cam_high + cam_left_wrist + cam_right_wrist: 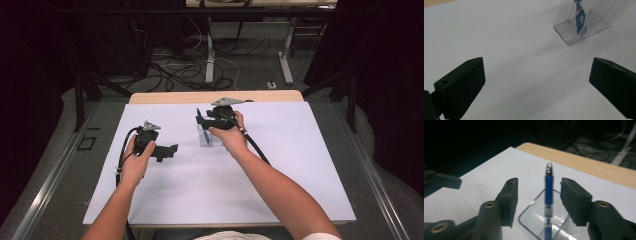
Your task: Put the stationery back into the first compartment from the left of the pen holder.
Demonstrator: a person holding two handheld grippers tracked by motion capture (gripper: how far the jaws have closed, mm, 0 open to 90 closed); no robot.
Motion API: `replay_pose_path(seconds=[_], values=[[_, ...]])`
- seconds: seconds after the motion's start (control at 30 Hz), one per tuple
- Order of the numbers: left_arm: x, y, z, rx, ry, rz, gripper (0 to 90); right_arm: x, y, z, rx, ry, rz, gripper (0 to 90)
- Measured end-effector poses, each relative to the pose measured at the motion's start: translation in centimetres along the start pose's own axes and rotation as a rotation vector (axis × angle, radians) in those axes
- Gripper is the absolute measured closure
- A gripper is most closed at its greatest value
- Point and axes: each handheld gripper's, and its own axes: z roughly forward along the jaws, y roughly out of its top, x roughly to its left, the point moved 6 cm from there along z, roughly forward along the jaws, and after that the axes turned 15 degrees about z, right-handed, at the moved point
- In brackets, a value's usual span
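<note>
A blue pen [548, 195] is standing nearly upright in a clear plastic holder [536, 222], its clip end poking up above the rim. The holder is sitting on the white sheet [210, 190] covering the bench [215, 96], a little toward the far edge.

The right tongs [539, 195] are hanging right over the holder with the jaws parted to either side of the pen's upper barrel, a gap showing on each side, so they are gripping nothing yet. From the high view the right hand [227, 131] is poised above the holder. To my eye the step in hand is either closing in to take the pen or having just let it drop in; I cannot tell which. If it is a pick, the next move is calling for a squeeze on the barrel and a straight lift, so the pen is not dragging the light holder over.

To the left of the holder, well apart from it, the left tongs [167, 150] are resting low over the sheet, jaws wide open and empty, pointing toward the holder [581, 25].

Nothing is standing in the way around the holder. Beyond the bench, cables [175, 70] are lying on the floor among table legs [210, 57].
</note>
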Motion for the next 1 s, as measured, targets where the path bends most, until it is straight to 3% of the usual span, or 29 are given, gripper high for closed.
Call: replay_pose_path(seconds=[0.07,0.17,0.43,0.6,0.77,0.93,1.0], values=[[0.0,0.0,0.1,-0.010,0.006,-0.002,0.1,-0.1,0.0,-0.7,-0.019,-0.005,0.008,43.2],[0.0,-0.1,0.1,-0.008,0.001,-0.005,0.1,-0.1,0.0,-1.7,-0.004,-0.009,0.017,35.1],[0.0,-0.2,0.1,-0.012,-0.002,-0.009,0.1,-1.0,-0.2,-5.3,0.016,-0.056,-0.056,14.8],[0.0,-0.2,0.1,-0.019,-0.001,-0.021,0.1,-2.3,-0.3,-7.5,-0.019,-0.067,-0.034,13.4],[-0.1,-0.2,0.1,-0.021,0.004,-0.035,0.2,-3.8,-0.7,-9.4,-0.022,-0.090,-0.025,0.5],[0.0,-0.3,-0.1,-0.028,0.005,-0.026,0.2,-5.2,-1.6,-11.8,-0.013,-0.134,-0.038,0.0],[-0.1,-0.3,-0.2,-0.046,-0.002,-0.043,0.1,-5.8,-2.1,-12.7,-0.009,-0.151,-0.041,0.0]])
